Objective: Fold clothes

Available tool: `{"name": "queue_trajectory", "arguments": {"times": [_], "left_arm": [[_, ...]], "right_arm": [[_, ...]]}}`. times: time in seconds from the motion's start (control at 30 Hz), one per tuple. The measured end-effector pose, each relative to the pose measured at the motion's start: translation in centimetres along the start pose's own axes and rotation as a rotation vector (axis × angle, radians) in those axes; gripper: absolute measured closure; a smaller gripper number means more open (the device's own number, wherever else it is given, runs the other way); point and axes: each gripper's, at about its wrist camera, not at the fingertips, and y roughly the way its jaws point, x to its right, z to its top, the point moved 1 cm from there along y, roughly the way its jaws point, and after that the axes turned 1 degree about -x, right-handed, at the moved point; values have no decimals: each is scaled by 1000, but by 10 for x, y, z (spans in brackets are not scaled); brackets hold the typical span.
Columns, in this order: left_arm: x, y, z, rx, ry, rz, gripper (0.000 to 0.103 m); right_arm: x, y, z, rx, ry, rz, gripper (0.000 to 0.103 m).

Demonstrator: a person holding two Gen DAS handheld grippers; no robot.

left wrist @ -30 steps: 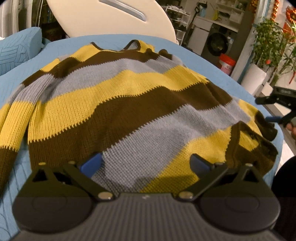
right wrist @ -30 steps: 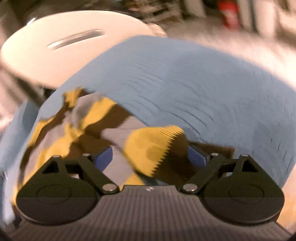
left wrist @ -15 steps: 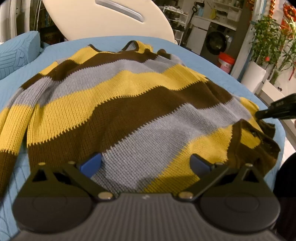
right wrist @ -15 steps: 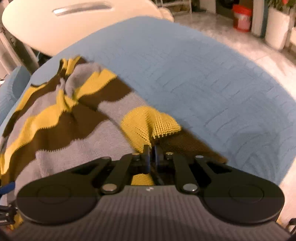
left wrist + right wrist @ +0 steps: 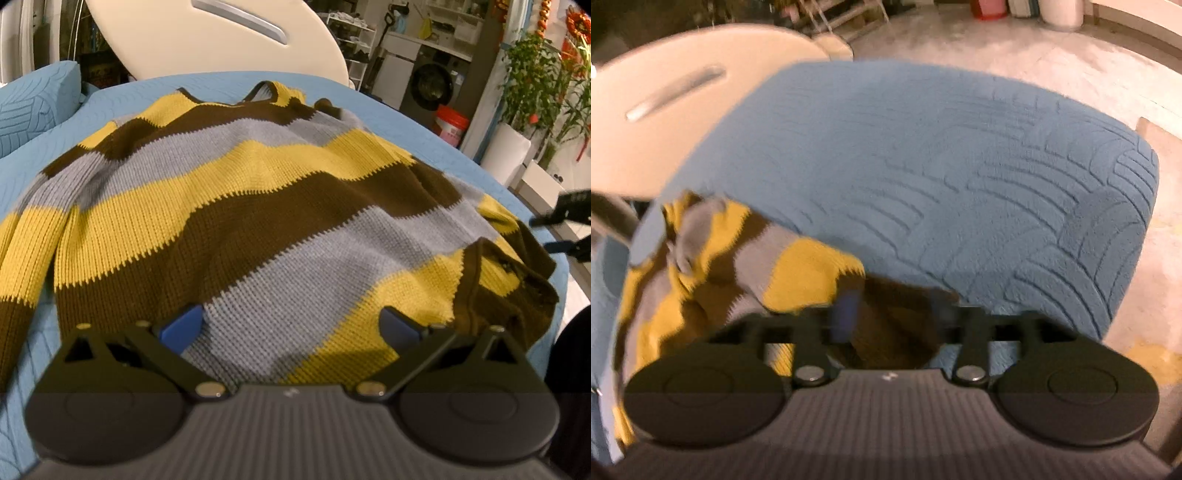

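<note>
The sweater point(image 5: 236, 206) lies spread face-flat on the blue bed cover point(image 5: 960, 166), neckline toward the cream headboard point(image 5: 207, 40), hem toward the cameras. One sleeve runs off to the left; the other sleeve point(image 5: 509, 273) is bunched and partly doubled over near the bed's right edge.

Handling, as a judgement: thick, chunky knit — soft, floppy, moderately heavy for a garment, with no stiffness to hold a crease. It should grip well rather than slip, but it will stretch and sag if lifted by one point. Best holds appear to be the ribbed hem, the cuffs and the shoulder seams, where the fabric is doubled.

Left gripper point(image 5: 291, 325): fingers spread wide, holding nothing, poised over the lower hem with grey and yellow bands between the blue pads.

Right gripper point(image 5: 897, 310): the view is motion-blurred, yet the fingers show a clear gap — parted, nothing clamped. The dark cuff end of the bunched sleeve sits between and just ahead of them. In the left view this gripper shows at the far right, just beside that sleeve.
</note>
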Motion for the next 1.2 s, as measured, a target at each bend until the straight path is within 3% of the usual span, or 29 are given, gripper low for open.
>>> {"name": "queue_trajectory", "arguments": {"times": [0.1, 0.23, 0.83, 1.1, 1.13, 1.2], "left_arm": [[0, 1, 0, -1, 4, 3, 0], [2, 1, -1, -2, 13, 7, 0], [7, 4, -3, -8, 65, 33, 0], [6, 3, -3, -6, 64, 26, 0], [6, 3, -3, -6, 63, 25, 0], [5, 2, -3, -5, 63, 23, 0]], "right_arm": [[6, 2, 1, 15, 58, 57, 21], [2, 11, 2, 10, 41, 106, 21], [16, 15, 6, -77, 183, 157, 21], [-55, 38, -17, -209, -297, -77, 20], [-59, 38, -19, -210, -328, -104, 24], [-62, 38, -21, -207, -358, -149, 47]]}}
